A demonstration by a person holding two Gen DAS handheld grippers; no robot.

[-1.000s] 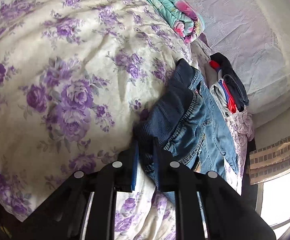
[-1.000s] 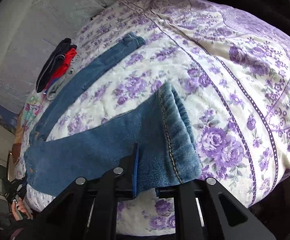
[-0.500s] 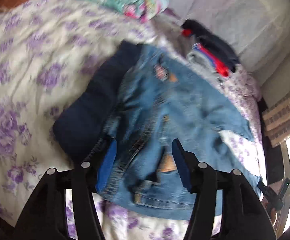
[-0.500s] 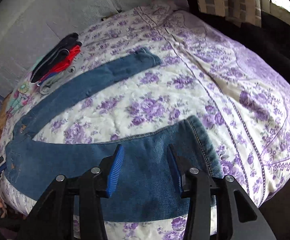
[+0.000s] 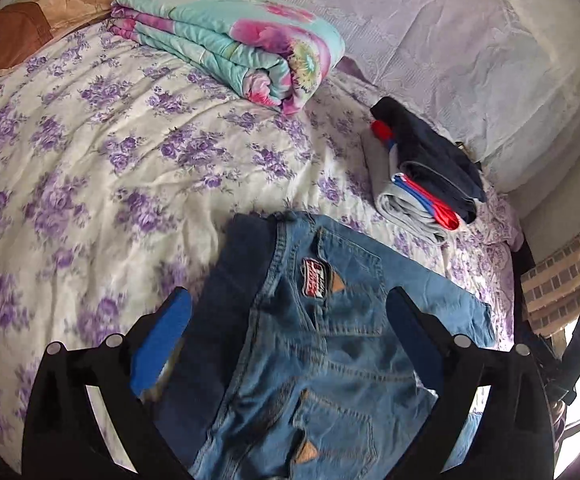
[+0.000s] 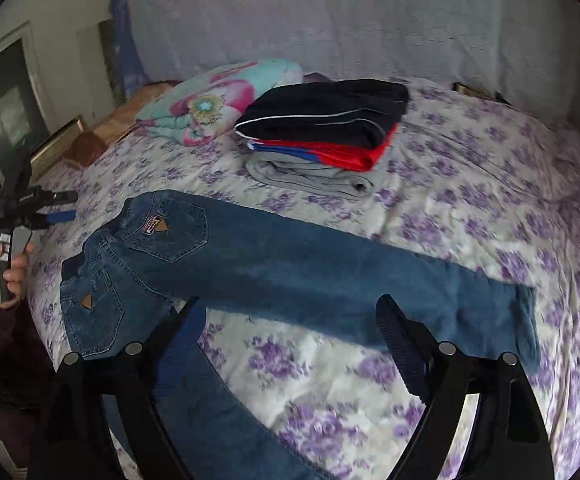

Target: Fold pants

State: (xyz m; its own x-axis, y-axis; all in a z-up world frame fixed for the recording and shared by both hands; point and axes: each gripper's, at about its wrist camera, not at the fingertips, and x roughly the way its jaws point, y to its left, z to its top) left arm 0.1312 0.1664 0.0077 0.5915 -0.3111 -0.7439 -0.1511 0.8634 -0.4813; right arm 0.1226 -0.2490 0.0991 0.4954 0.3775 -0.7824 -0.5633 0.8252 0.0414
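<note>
Blue jeans lie spread flat on the flowered bed, back pockets up, one leg stretching right and the other running toward the camera. The waist end fills the lower left wrist view. My left gripper is open wide above the waistband, holding nothing. It also shows at the far left in the right wrist view. My right gripper is open wide above the gap between the two legs, empty.
A stack of folded clothes sits beyond the jeans. A folded floral blanket and a brown pillow lie at the head. The headboard cover rises behind.
Both grippers opened and let go of the jeans, then pulled back and up. The jeans now lie flat on the bed.
</note>
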